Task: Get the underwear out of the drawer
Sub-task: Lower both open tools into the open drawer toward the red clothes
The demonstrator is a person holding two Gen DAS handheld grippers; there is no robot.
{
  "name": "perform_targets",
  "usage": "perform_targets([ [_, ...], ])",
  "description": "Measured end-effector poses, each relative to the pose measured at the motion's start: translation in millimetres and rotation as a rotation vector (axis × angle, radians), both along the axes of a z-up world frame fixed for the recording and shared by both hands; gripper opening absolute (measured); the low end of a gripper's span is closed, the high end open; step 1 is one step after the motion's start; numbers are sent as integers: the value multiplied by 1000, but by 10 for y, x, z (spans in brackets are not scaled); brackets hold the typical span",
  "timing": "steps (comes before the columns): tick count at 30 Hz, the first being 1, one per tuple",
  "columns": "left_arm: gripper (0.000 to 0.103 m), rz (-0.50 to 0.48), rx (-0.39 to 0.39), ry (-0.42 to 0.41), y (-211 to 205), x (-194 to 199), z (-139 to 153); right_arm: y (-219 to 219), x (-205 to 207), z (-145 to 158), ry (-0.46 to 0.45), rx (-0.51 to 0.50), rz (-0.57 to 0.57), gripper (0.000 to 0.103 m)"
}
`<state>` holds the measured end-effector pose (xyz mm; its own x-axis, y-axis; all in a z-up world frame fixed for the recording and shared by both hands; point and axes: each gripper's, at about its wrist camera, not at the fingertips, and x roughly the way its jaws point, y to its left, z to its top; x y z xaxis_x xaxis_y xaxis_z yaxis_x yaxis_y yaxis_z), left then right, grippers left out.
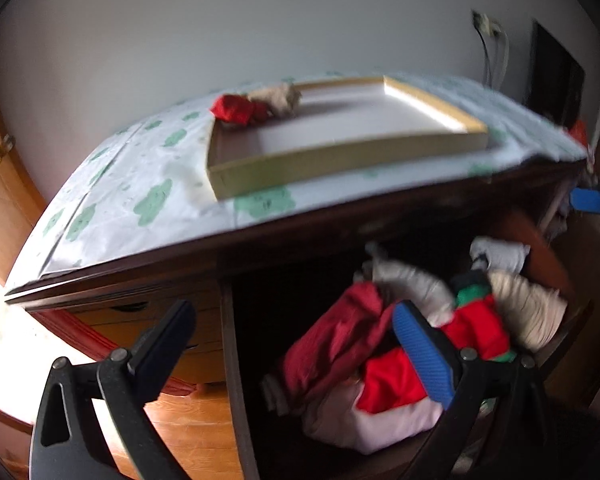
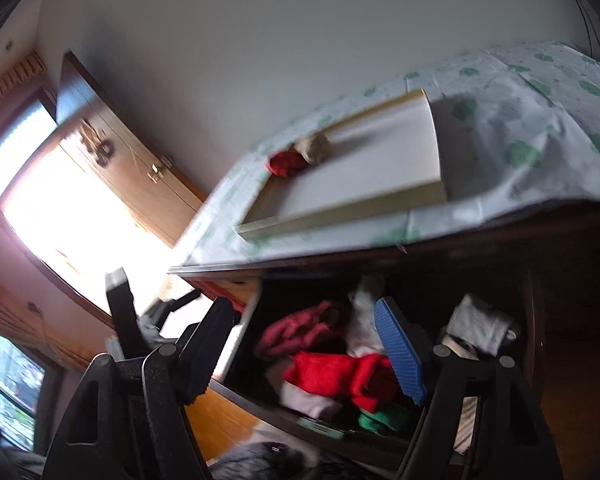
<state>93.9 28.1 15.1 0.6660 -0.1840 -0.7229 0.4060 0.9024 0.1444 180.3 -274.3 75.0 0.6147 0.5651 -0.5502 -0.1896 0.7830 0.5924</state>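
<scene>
The dark dresser's drawer is pulled out, full of crumpled underwear in red, maroon, grey, beige and green. My left gripper hovers open over the drawer's left part, nothing between its fingers. My right gripper is open too, above the pile, its blue-padded finger over the red piece. On the dresser top a shallow tray holds a red piece and a beige piece at its far corner.
A white cloth with green prints covers the dresser top. Wooden floor lies to the left of the drawer. A wooden wardrobe and a bright window stand beyond. The other gripper's blue pad shows at the right edge.
</scene>
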Motion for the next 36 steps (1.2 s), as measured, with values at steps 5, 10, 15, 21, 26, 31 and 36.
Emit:
perform_targets([
  [5,101,-140,104,33,-150,74,-247,185,77,-281,47,-48,48,75],
  [10,101,-226,129,145,-325,267,-501,361,165,-388,69,-79,83,75],
  [15,101,-276,222,206,-481,343,-700,400,218,-446,92,-88,102,75],
  [21,101,-232,340,290,-524,528,-980,395,263,-490,106,-89,105,75],
  [26,99,-164,273,362,-451,680,-1060,415,275,-491,104,-97,116,75],
  [31,79,-166,238,371,-440,655,-1060,411,296,-540,115,-110,116,75],
  [36,57,-158,166,369,-334,643,-989,466,310,-599,108,-168,139,75],
])
